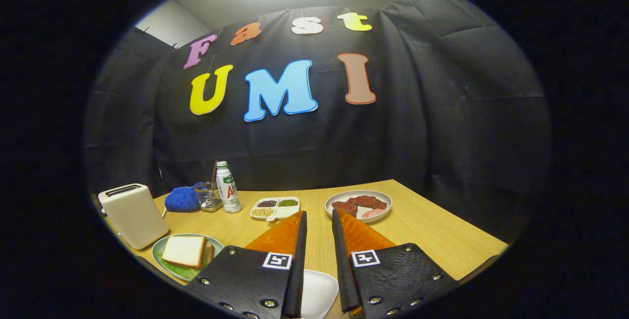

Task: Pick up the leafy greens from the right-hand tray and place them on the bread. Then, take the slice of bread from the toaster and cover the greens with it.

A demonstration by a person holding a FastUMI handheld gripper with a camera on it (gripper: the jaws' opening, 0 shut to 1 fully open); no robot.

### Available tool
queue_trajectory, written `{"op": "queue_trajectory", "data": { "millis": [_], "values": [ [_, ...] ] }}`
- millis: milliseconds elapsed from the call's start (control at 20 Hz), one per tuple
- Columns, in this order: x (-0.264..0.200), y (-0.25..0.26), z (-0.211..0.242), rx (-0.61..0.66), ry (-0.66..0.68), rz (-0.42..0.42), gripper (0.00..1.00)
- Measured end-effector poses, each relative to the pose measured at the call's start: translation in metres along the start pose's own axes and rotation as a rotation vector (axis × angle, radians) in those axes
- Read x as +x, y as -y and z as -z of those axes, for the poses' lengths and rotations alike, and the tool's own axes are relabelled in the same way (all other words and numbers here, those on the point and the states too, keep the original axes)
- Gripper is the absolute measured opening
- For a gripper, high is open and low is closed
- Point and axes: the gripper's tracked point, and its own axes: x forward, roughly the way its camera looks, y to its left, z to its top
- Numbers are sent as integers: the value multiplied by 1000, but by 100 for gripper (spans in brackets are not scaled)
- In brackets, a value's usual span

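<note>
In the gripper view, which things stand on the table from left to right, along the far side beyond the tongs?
Toaster → blue cloth → small wire rack → white bottle → divided tray of beans → plate of meat. The tongs are open, holding nothing.

Bread on its plate, toaster beside it

A pale, square bread slice lies flat on a green plate, a second slice leaning against it; the cream toaster stands upright just behind.
</note>
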Motion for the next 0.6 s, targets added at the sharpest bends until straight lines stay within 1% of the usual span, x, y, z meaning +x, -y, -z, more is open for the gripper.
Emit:
{"op": "queue_trajectory", "data": {
  "millis": [100, 200, 350, 450, 550, 600],
  "values": [
    [0, 9, -2, -27, -9, -50, 30],
    [1, 31, -10, -22, -5, -20, 30],
    [3, 48, -17, -53, 4, -30, 30],
    [2, 75, -21, -97, 18, 2, 30],
    [-2, 102, -26, -102, 46, 41, 30],
    [-5, 113, -28, -96, 59, 45, 30]
  ]
}}
